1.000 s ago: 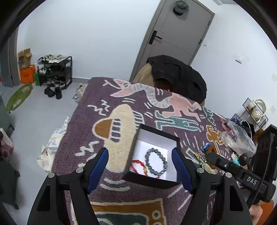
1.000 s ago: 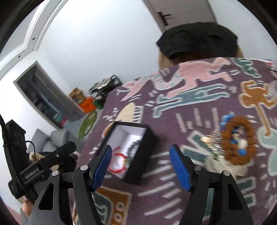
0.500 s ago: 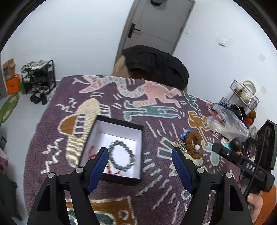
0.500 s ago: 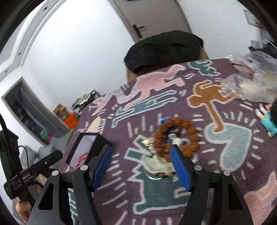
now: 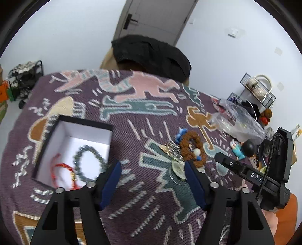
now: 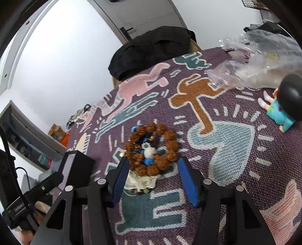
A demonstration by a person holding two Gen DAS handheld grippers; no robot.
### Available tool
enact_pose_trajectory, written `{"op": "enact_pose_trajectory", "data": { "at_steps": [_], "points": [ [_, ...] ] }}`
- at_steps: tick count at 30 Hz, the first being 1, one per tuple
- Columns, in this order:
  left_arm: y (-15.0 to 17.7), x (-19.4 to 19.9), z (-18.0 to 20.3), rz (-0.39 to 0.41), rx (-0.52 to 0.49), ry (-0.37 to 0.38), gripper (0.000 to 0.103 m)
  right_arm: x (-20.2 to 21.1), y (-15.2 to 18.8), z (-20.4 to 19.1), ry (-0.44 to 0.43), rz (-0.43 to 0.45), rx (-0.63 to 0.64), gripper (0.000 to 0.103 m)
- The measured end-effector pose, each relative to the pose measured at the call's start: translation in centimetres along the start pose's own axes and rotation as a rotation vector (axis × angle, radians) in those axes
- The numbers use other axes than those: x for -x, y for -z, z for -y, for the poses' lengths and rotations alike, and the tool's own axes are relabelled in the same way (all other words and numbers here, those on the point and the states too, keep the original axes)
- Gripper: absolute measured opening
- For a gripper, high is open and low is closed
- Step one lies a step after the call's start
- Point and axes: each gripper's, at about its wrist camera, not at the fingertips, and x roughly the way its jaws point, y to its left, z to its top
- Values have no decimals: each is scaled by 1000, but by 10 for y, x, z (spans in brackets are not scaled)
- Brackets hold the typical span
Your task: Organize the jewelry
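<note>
Underneath, purple patterned rug (image 5: pixel 135 188) over table, grey door (image 5: pixel 156 17) and white walls behind. Brown bead bracelet (image 6: pixel 152 148) between wide-spread fingers of right gripper (image 6: pixel 152 179), untouched. Left gripper (image 5: pixel 152 181) gaping, empty. Black box (image 5: pixel 75 150) with grey bracelet (image 5: pixel 89 163), red cord (image 5: pixel 64 174), now slid leftward versus earlier view.

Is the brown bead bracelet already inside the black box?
No, the brown bead bracelet lies on the patterned cloth, right of the black box, which holds only a grey bracelet and a red one.
</note>
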Motion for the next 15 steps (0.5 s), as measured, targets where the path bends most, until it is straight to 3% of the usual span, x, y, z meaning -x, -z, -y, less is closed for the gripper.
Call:
{"op": "enact_pose_trajectory", "data": {
  "at_steps": [8,15],
  "points": [
    [5,-44,20,-93,23,40,51,3,0,21,7,4,-36,54],
    [6,-73,38,-138,8,48,50,3,1,34,12,1,-65,54]
  ]
}}
